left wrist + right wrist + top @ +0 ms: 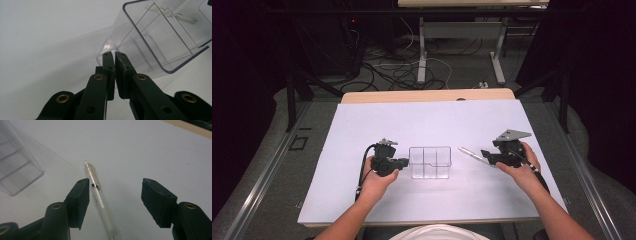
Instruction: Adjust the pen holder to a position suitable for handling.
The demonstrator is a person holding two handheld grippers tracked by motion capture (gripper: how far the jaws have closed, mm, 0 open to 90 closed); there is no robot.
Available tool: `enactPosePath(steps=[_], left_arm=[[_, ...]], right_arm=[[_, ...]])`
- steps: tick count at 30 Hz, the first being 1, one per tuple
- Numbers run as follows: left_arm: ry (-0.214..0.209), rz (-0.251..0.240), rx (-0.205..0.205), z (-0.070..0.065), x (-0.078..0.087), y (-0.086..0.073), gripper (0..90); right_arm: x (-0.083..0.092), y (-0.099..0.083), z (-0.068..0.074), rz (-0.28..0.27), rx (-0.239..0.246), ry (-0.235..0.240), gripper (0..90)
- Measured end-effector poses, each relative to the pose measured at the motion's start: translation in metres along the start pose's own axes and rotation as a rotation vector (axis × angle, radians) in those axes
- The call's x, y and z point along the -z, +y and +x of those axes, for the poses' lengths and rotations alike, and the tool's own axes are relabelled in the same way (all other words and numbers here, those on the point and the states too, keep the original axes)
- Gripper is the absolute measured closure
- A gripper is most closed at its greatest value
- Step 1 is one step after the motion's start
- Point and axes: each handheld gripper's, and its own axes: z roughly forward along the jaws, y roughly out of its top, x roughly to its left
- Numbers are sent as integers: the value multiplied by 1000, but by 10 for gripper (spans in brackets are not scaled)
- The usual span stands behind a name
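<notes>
Left gripper [112, 56]: the jaws are clenched together, with only a thin slit between them, and nothing is caught in that slit. Their tips sit just beside the near left corner of a clear plastic organiser [160, 40]; whether they touch its wall cannot be told. In the high view the left gripper [404, 162] lies level, pointing right toward the organiser [430, 162], with the left hand [379, 177] wrapped around its body from the near side. The forearm comes up from the near edge of the table, angled slightly right. A black cable loops off the gripper's left side.

Right gripper [115, 187]: the jaws stand apart, released. A clear pen [98, 196] lies flat on the table between them, close beside one jaw and well off the other; neither pad presses on it. In the high view the right gripper [484, 154] points left and slightly down, its grey plate on top. The right hand [522, 167] holds it from the near right, forearm slanting in from the lower right.

The pen [473, 154] lies on the white table [362, 125], right of the organiser and apart from it. The organiser stands upright at the middle of the table, between the two grippers, its compartments divided by clear walls.
</notes>
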Motion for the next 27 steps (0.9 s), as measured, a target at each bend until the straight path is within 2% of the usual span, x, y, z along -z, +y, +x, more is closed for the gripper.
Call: enactPosePath(steps=[2, 6, 8, 9, 11, 15, 18, 19, 21, 22, 23, 24, 25, 27], left_arm=[[5, -9, 4, 3, 2, 0, 834], [10, -38, 24, 11, 9, 0, 775], [13, -64, 33, 16, 13, -1, 718], [17, -75, 28, 18, 14, -1, 653], [29, -101, 31, 22, 17, -2, 622], [54, -141, 28, 32, 21, -4, 503], [60, -156, 22, 36, 21, -6, 439], [67, -156, 9, 38, 22, -7, 410], [84, -159, 1, 40, 23, -8, 390], [94, -162, -10, 41, 23, -8, 368], [105, -161, -14, 43, 23, -8, 336], [121, -159, -21, 44, 24, -8, 317], [127, -159, -24, 45, 25, -8, 310], [141, -172, -42, 48, 27, -7, 306]], right_arm=[[-5, 1, 3, 30, 20, 24, 394], [-11, 5, 5, 53, 23, 50, 400], [-13, 11, 4, 52, 25, 73, 402], [-15, 15, 4, 58, 29, 88, 402], [-16, 18, 4, 64, 39, 91, 402], [-19, 25, 2, 87, 43, 106, 413], [-21, 26, 0, 115, 41, 124, 438], [-23, 25, -1, 143, 40, 137, 454], [-24, 24, -2, 158, 55, 128, 458], [-25, 24, -4, 169, 83, 131, 465], [-25, 23, -3, 191, 77, 129, 469], [-26, 23, -3, 203, 92, 128, 476], [-27, 23, -4, 226, 115, 134, 498], [-27, 23, -4, 243, 125, 128, 505]])
